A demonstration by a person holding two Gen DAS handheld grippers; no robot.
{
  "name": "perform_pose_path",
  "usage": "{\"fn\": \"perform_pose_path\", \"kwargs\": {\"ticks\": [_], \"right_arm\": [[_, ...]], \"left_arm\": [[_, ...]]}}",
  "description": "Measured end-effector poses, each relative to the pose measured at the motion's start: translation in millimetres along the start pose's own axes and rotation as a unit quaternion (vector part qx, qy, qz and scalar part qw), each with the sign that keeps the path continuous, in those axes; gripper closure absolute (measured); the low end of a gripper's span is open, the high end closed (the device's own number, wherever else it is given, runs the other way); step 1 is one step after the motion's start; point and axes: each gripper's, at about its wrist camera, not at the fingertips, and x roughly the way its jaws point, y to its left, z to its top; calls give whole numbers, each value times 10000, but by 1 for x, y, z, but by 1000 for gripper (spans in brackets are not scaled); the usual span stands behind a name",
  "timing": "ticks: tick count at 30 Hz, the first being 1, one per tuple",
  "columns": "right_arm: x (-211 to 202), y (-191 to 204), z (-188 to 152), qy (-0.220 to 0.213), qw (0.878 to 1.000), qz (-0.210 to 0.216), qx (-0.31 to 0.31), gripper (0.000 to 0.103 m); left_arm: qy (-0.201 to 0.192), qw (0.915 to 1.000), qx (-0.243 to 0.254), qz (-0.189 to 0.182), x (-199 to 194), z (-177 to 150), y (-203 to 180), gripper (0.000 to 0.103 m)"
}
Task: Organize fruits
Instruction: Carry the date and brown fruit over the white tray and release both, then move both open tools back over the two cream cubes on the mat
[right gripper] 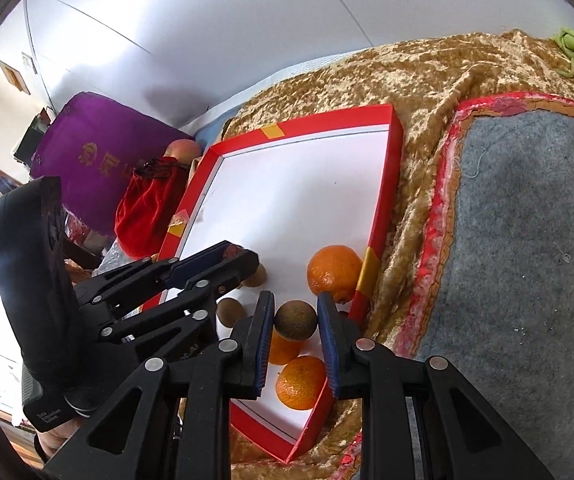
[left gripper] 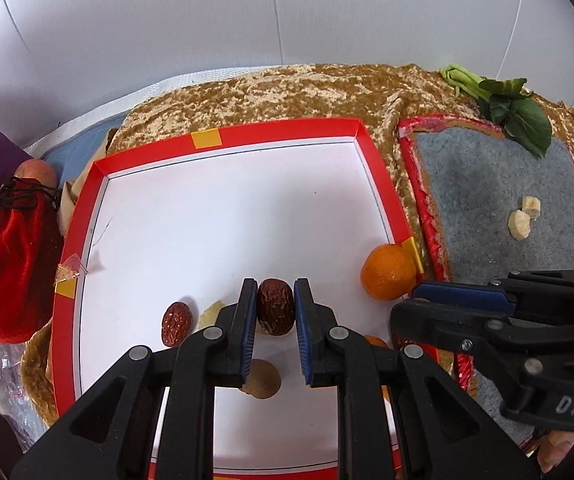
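My left gripper (left gripper: 275, 307) is shut on a dark red date (left gripper: 275, 306) over the white floor of the red-rimmed tray (left gripper: 279, 130). A second red date (left gripper: 176, 323) lies in the tray to its left, beside a pale fruit piece (left gripper: 210, 314). A brown longan (left gripper: 262, 378) lies under the fingers. My right gripper (right gripper: 296, 320) is shut on a brown round longan (right gripper: 296, 319) above the tray's near right corner (right gripper: 379, 216). Oranges lie in the tray: one (right gripper: 334, 273) by the right wall and one (right gripper: 301, 381) below the gripper. Another longan (right gripper: 231, 312) lies to the left.
A gold velvet cloth (left gripper: 287, 88) covers the table. A grey felt mat (left gripper: 499, 208) with a red border lies on the right, with two banana slices (left gripper: 524, 216) and a leafy green (left gripper: 515, 112). A red drawstring pouch (left gripper: 7, 256) and an apple (left gripper: 35, 170) sit left of the tray.
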Motion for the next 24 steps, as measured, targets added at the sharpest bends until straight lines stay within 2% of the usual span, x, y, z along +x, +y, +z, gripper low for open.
{"fn": "perform_pose_path", "kwargs": {"ticks": [1, 8, 13, 18, 24], "right_arm": [[0, 1, 0, -3, 10000, -6, -18, 77], [-8, 3, 2, -48, 9999, 111, -16, 77], [-24, -7, 5, -221, 9996, 114, 131, 77], [-45, -23, 9, -396, 9986, 96, 345, 76], [-81, -51, 11, -649, 9959, 11, 625, 73]], "left_arm": [[24, 10000, -10, 46, 1, 0, 0, 87], [-22, 9984, -188, 524, 1, 3, 9, 86], [-167, 9985, -197, 478, -3, 11, 2, 75], [-369, 9984, -44, 420, -11, 25, -17, 57], [-433, 9984, 263, 264, -14, 40, -50, 56]]}}
